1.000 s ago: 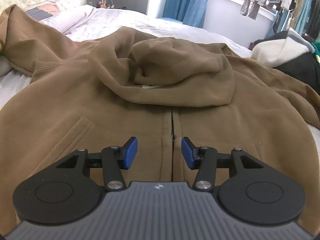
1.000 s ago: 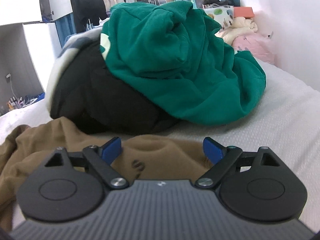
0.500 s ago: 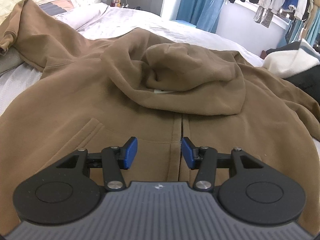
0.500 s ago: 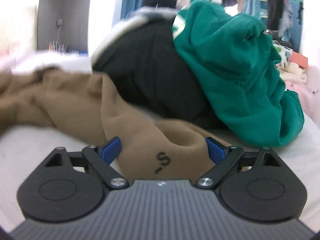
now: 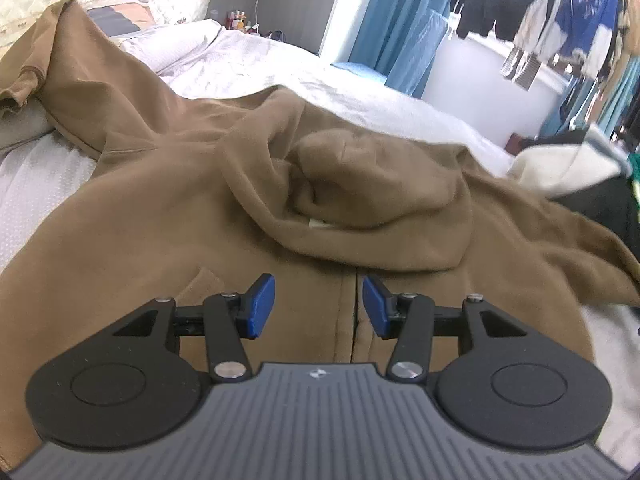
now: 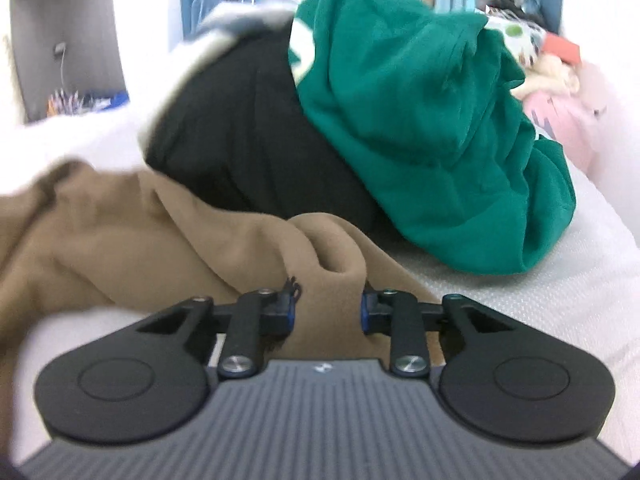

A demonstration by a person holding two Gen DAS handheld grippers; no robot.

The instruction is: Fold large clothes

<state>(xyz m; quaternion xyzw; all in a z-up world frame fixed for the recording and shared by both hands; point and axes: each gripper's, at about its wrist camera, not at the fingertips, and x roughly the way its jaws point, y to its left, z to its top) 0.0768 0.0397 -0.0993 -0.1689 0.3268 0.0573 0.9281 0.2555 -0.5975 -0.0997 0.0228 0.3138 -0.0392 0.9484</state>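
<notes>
A large brown zip hoodie lies spread front-up on the white bed, its hood bunched over the chest and one sleeve running up to the far left. My left gripper hovers open and empty just above the zipper line. In the right wrist view the other brown sleeve lies across the bed. My right gripper is shut on a bunched fold of that sleeve's end.
A pile of clothes sits beyond the right gripper: a green hoodie on top of a black garment. It also shows at the right edge of the left wrist view. Pillows lie at the bed's head. Hanging clothes are behind.
My right gripper has closed from wide open onto the brown sleeve end and swung a little left. My left gripper has drifted slightly over the hoodie, still open.
</notes>
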